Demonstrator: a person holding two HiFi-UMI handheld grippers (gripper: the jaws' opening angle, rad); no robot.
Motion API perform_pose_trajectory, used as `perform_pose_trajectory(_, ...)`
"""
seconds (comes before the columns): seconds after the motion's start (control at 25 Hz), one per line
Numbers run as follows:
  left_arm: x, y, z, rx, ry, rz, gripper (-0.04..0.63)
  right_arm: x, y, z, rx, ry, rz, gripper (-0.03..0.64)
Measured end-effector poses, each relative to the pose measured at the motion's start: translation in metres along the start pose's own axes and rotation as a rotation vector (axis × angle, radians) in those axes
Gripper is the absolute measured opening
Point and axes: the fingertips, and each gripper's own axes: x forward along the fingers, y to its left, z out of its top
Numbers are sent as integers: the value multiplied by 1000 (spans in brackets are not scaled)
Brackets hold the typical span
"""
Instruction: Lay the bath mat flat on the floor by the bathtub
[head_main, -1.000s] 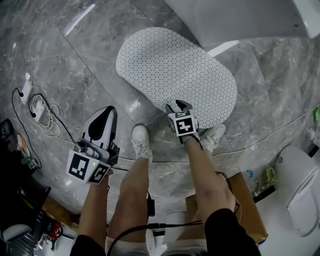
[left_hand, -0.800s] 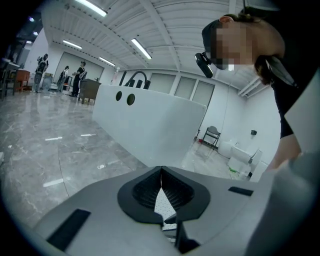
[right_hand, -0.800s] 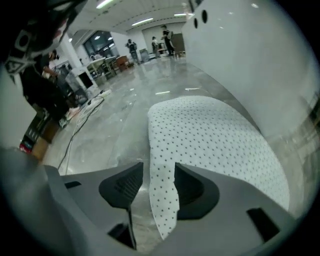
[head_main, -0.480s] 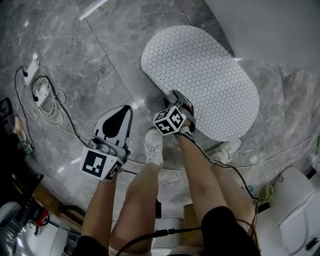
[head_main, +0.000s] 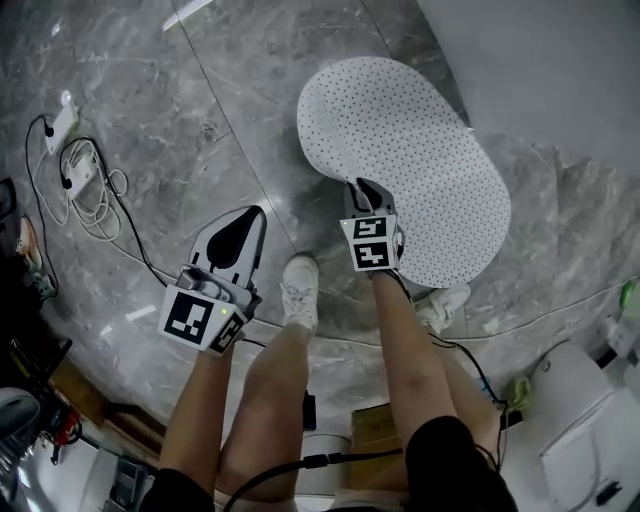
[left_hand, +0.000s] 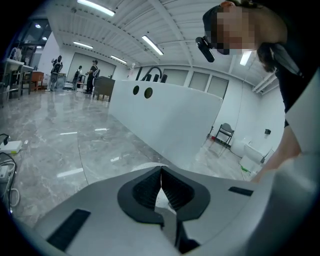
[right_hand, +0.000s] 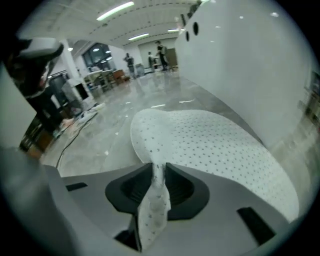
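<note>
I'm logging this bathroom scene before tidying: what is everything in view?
grey marble floor: one, grey, throughout
white bathtub: one, white, upper right
white dotted oval bath mat: one, white with dark dots, on floor beside bathtub
white cables and plugs: one tangle, white, far left
white toilet: one, white, lower right
brown cardboard box: one, brown, bottom centre
white sneakers: two, white, on person's feet near mat
left gripper: one, grey, fingers shut, empty
right gripper: one, grey, fingers closing, mat's edge between them
</note>
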Motion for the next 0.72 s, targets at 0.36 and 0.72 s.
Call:
perform_pose_trajectory(0.36, -14, -19, 31, -14, -3, -3, 17, -48, 36, 4, -54, 39, 117, 48)
perform_pose_trajectory(0.72, -20, -64, 92, 49, -15, -62, 15, -195, 20, 29, 51, -55, 96, 35)
